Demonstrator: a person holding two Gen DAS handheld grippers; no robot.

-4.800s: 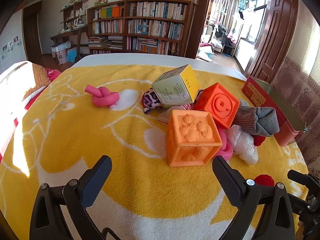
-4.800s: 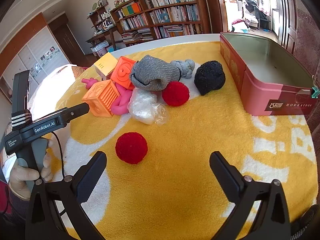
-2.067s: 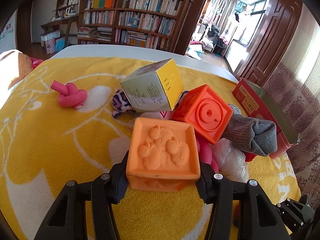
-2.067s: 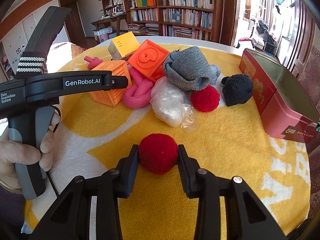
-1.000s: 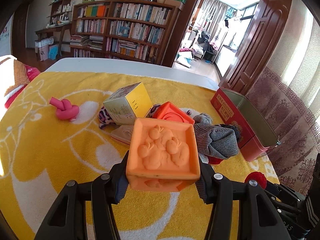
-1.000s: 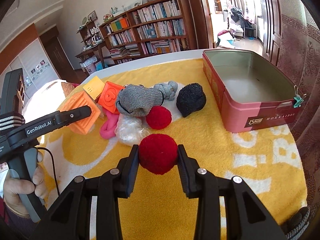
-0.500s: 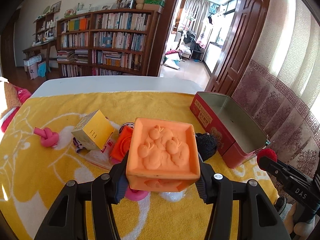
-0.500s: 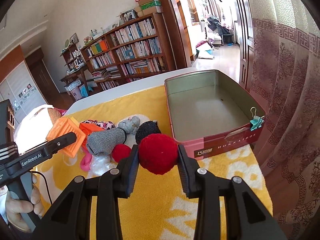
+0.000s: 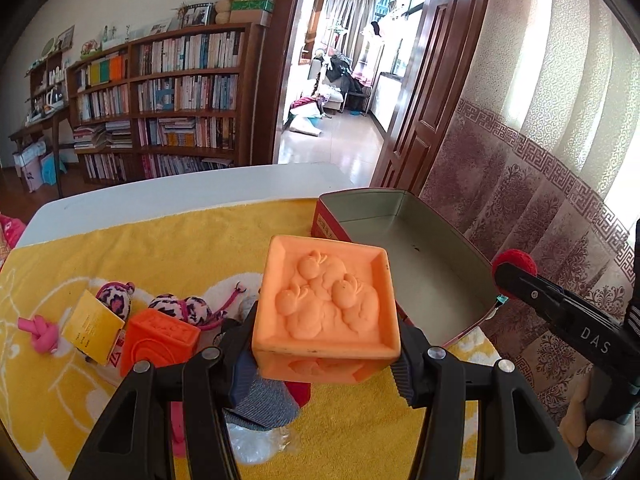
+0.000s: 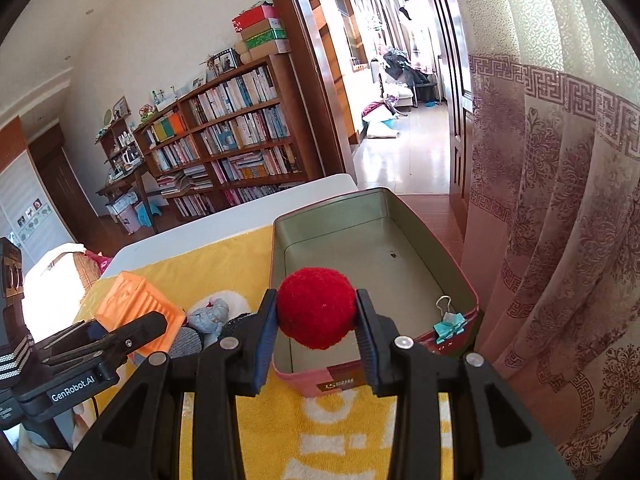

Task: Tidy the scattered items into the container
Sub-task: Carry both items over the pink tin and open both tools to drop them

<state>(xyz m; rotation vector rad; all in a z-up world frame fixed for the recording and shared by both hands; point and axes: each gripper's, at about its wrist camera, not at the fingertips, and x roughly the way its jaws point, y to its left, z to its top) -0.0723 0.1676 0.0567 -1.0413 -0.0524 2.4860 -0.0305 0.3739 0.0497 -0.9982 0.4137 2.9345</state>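
Observation:
My left gripper (image 9: 326,344) is shut on a pale orange rubber cube (image 9: 326,308) with embossed ducks, held up above the yellow towel, left of the red tin (image 9: 440,280). My right gripper (image 10: 316,320) is shut on a red pompom ball (image 10: 316,312), hovering over the near end of the open, empty tin (image 10: 348,256). In the right wrist view the left gripper (image 10: 132,332) with its cube (image 10: 140,304) shows at the left. In the left wrist view the right gripper (image 9: 512,276) with the ball (image 9: 514,262) shows at the right.
On the towel (image 9: 160,256) lie a darker orange cube (image 9: 160,340), a yellow box (image 9: 94,328), a pink knot (image 9: 40,332), leopard-print balls (image 9: 180,306), a grey sock (image 9: 260,400) and a plastic bag (image 9: 260,444). A teal binder clip (image 10: 448,326) grips the tin's rim. Curtains (image 10: 560,200) hang right.
Both grippers have risen and swung right toward the tin, each keeping its object. The tin now looms larger, with the red ball over its near end.

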